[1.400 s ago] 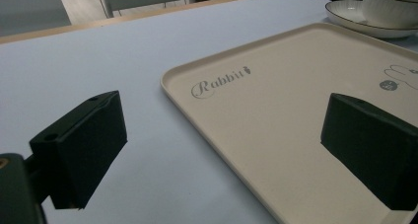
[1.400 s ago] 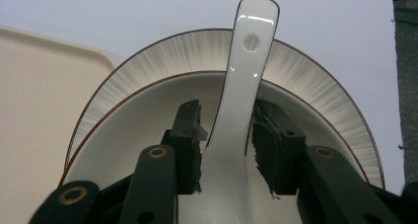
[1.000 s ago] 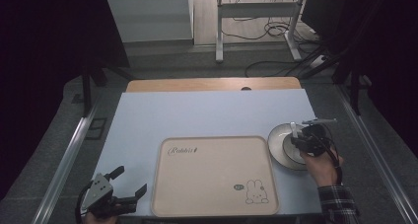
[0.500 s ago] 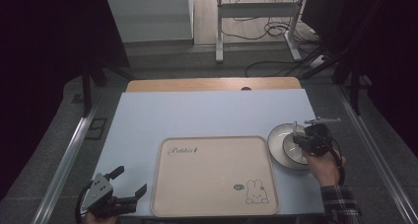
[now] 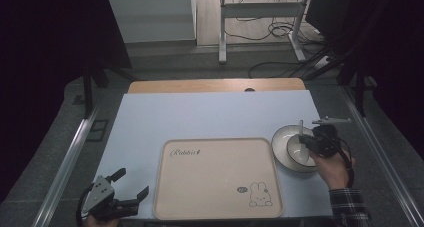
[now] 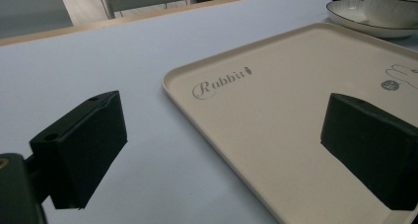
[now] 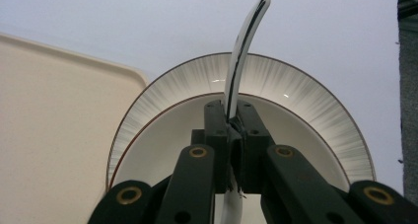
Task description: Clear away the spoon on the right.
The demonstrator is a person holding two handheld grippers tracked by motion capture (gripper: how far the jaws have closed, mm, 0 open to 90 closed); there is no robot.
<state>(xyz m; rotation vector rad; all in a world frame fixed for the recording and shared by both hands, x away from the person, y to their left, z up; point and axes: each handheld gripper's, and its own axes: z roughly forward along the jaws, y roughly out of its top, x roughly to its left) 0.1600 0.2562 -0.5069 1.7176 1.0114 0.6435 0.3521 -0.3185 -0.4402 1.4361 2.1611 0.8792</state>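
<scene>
The right tool (image 7: 231, 130) was pinching a white spoon (image 7: 244, 51) by its handle, over the bowl (image 5: 296, 148) just right of the tray (image 5: 215, 179). The likely step was lifting the spoon clear; next would be carrying it over the tray's rim. The left tool (image 5: 131, 186) sat spread near the bench (image 5: 210, 117) front edge, with open bench behind.

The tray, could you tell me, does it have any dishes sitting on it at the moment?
No, the tray is bare in the high view; the bowl and plate sit on the table beside it.
</scene>
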